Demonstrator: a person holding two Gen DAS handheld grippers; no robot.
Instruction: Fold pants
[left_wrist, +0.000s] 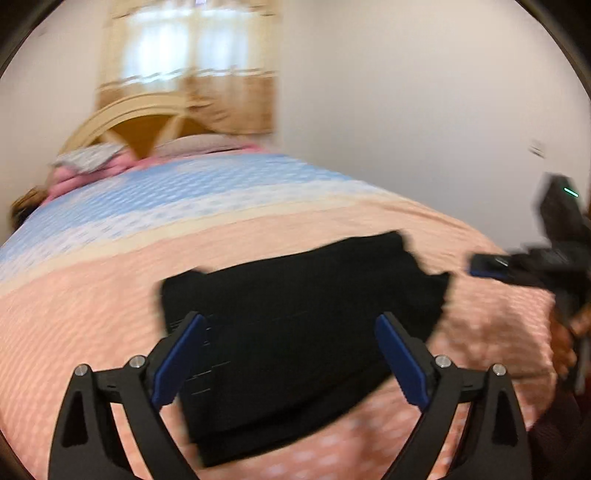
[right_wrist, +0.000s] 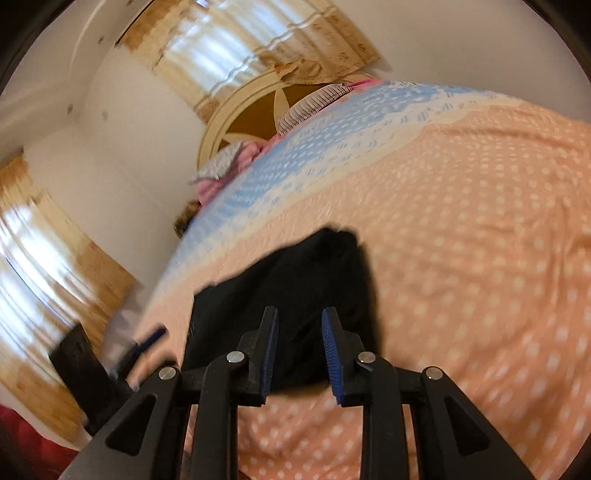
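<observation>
Bedroom, peach dotted bedspread (left_wrist: 110, 314); black pants (left_wrist: 295, 314) lie on it in a folded stack; left gripper (left_wrist: 291, 354) spread wide, right gripper (right_wrist: 300, 354) parted, both empty; cloth likely soft, limp; grip edge corners

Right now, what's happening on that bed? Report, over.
Left hand-held gripper open, empty. Right hand-held gripper open, empty. Black pants folded on bedspread. Nothing in the way.

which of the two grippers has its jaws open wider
The left gripper: its jaws are spread wide, straddling the folded black pants. The right gripper shows only a narrow gap.
</observation>
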